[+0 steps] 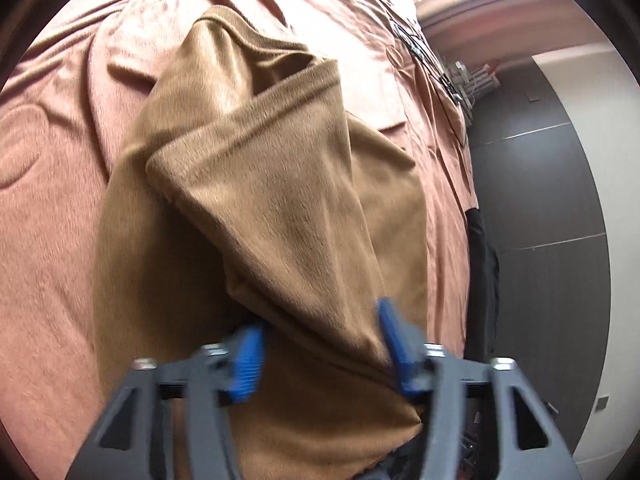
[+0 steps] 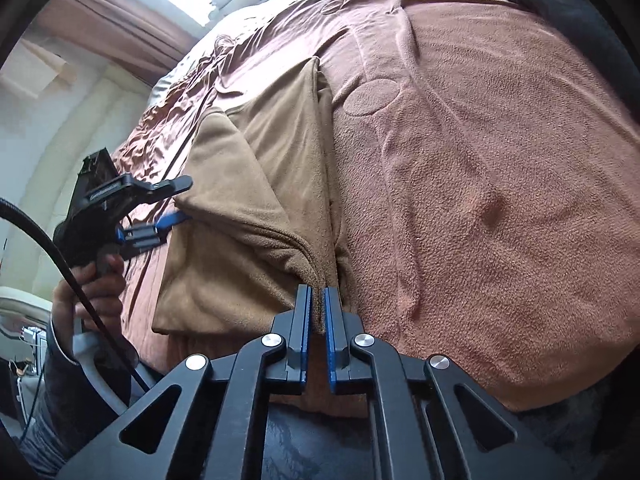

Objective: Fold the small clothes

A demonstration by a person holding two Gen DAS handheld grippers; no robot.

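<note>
A tan fleece garment (image 1: 280, 208) lies partly folded on a pink bed cover (image 1: 52, 240). In the left wrist view my left gripper (image 1: 320, 344) is open, its blue pads either side of a raised fold, not clamping it. In the right wrist view the garment (image 2: 248, 184) lies left of centre. My right gripper (image 2: 317, 320) is shut on the garment's near hem edge. The left gripper also shows in the right wrist view (image 2: 176, 210), held by a hand at the garment's left edge.
The pink cover (image 2: 500, 184) spreads wide to the right. A black cloth (image 2: 568, 12) lies at its far right corner. Dark floor (image 1: 552, 208) and a white wall run beside the bed. Cables (image 1: 440, 72) lie on the bed's far edge.
</note>
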